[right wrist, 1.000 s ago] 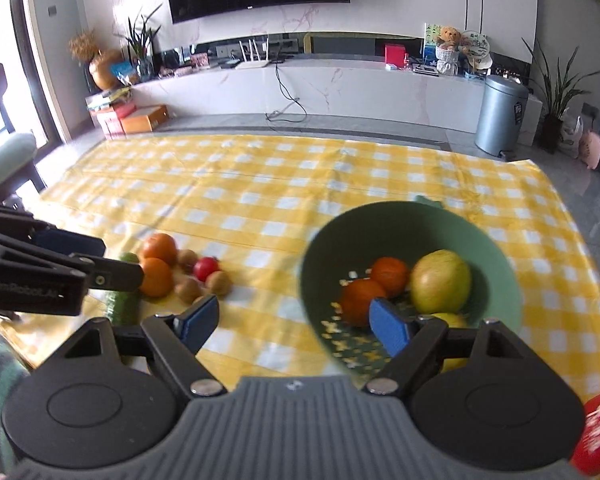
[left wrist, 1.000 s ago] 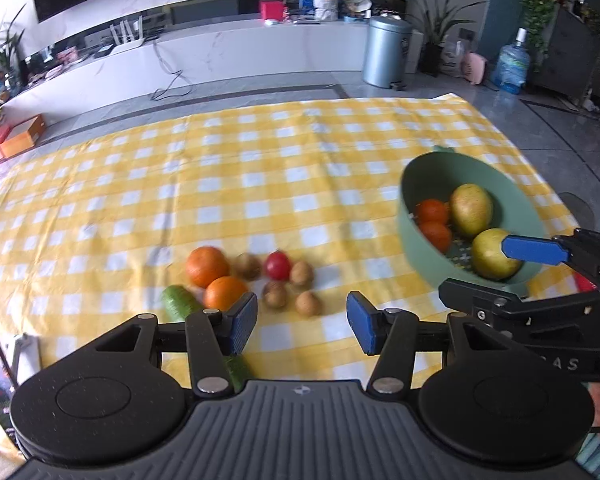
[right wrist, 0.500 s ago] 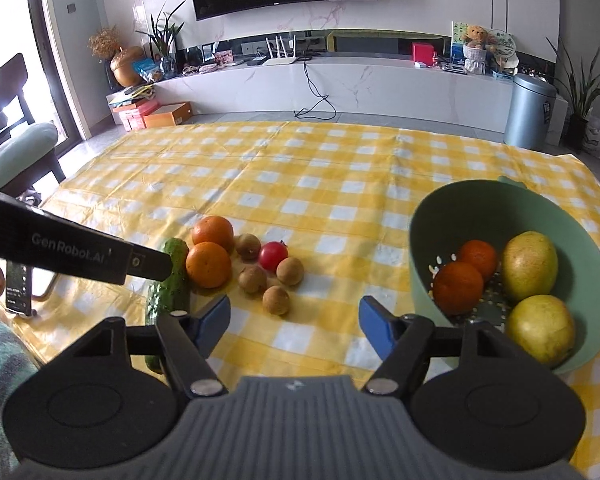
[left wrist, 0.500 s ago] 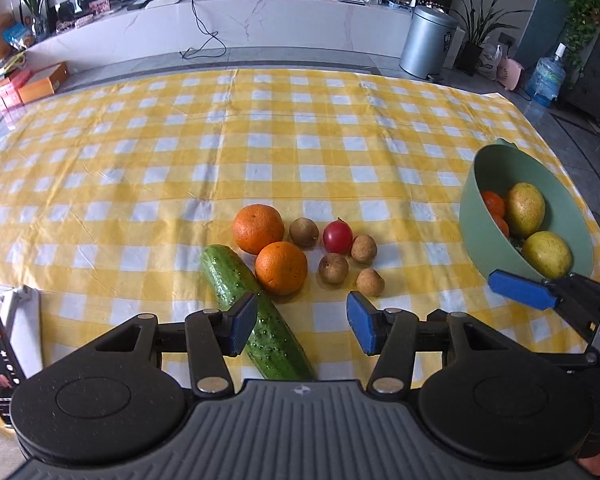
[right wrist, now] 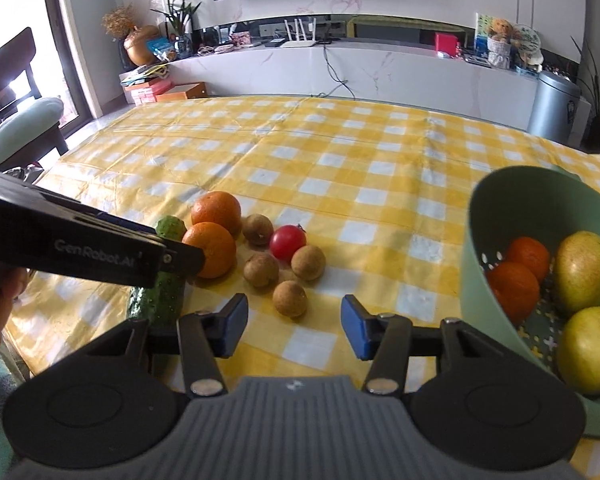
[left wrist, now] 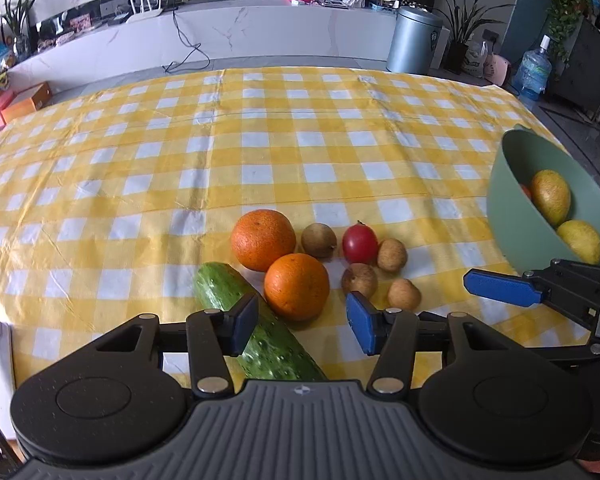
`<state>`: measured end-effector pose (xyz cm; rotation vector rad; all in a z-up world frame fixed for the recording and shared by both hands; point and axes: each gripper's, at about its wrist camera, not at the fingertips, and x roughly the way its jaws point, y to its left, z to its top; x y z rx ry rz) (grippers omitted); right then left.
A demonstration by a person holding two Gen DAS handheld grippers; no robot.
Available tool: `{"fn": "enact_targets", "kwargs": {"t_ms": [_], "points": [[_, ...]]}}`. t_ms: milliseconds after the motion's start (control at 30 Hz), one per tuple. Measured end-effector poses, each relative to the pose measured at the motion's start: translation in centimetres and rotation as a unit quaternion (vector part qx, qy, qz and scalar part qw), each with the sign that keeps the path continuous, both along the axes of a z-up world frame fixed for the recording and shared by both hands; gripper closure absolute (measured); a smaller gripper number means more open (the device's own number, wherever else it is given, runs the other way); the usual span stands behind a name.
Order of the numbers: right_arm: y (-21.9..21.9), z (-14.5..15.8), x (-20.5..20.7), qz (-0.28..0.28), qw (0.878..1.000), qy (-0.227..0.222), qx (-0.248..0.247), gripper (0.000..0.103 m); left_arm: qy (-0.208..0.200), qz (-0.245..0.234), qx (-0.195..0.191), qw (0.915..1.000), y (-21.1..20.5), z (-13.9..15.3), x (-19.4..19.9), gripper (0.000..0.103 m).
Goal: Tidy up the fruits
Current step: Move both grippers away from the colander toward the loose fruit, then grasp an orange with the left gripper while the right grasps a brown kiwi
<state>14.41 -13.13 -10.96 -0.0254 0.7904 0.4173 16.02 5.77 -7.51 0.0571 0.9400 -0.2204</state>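
Left wrist view: left hand-held gripper (left wrist: 302,322) released, jaws empty above cucumber (left wrist: 256,328) and oranges (left wrist: 296,285) at centre; green bowl (left wrist: 512,216) at right edge.

Right wrist view: right hand-held gripper (right wrist: 294,326), jaws just closing yet empty, near longans (right wrist: 290,299); tomato (right wrist: 287,242) beyond, on the gingham bench (right wrist: 340,152).

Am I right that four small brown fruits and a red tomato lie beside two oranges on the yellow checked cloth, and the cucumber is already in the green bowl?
Not quite. The cucumber is not in the green bowl; it lies on the yellow checked cloth next to the two oranges, as the left wrist view shows. The rest holds: four small brown fruits and a red tomato lie beside the oranges.
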Motion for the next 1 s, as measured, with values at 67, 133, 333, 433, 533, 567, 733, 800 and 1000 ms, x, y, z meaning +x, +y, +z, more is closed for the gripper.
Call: {"fn": "enact_targets", "kwargs": {"t_ms": [67, 133, 333, 433, 533, 567, 733, 800, 1000], "points": [[0.4, -0.3, 0.3, 0.006, 1.000, -0.002, 0.001, 0.054, -0.016, -0.011, 0.012, 0.9997, -0.4, -0.1, 0.0, 0.042], [0.6, -0.6, 0.6, 0.009, 1.000, -0.003, 0.000, 0.055, -0.033, -0.021, 0.029, 0.9988, -1.0, -0.2, 0.0, 0.042], [1.1, -1.6, 1.6, 0.006, 1.000, 0.001, -0.004, 0.063, -0.047, -0.042, 0.055, 0.9966, -2.1, -1.2, 0.3, 0.043], [1.2, -2.1, 2.0, 0.007, 1.000, 0.007, -0.003, 0.065, -0.045, -0.042, 0.062, 0.9962, -2.2, -1.6, 0.5, 0.043], [1.3, -2.6, 2.4, 0.007, 1.000, 0.014, -0.004, 0.070, -0.042, -0.044, 0.069, 0.9958, -2.1, -2.0, 0.7, 0.044], [1.3, -2.7, 2.5, 0.007, 1.000, 0.016, -0.004, 0.070, -0.043, -0.046, 0.072, 0.9954, -2.2, -2.1, 0.7, 0.044], [1.8, -3.2, 2.6, 0.012, 1.000, 0.013, -0.016, 0.074, -0.046, -0.050, 0.081, 0.9944, -2.4, -2.6, 0.9, 0.047], [2.0, -3.2, 2.6, 0.015, 1.000, 0.011, -0.020, 0.081, -0.049, -0.051, 0.084, 0.9939, -2.4, -2.6, 0.8, 0.051], [1.6, -3.0, 2.4, 0.007, 1.000, 0.008, -0.023, 0.083, -0.050, -0.050, 0.081, 0.9943, -2.5, -2.6, 0.7, 0.054]]}}
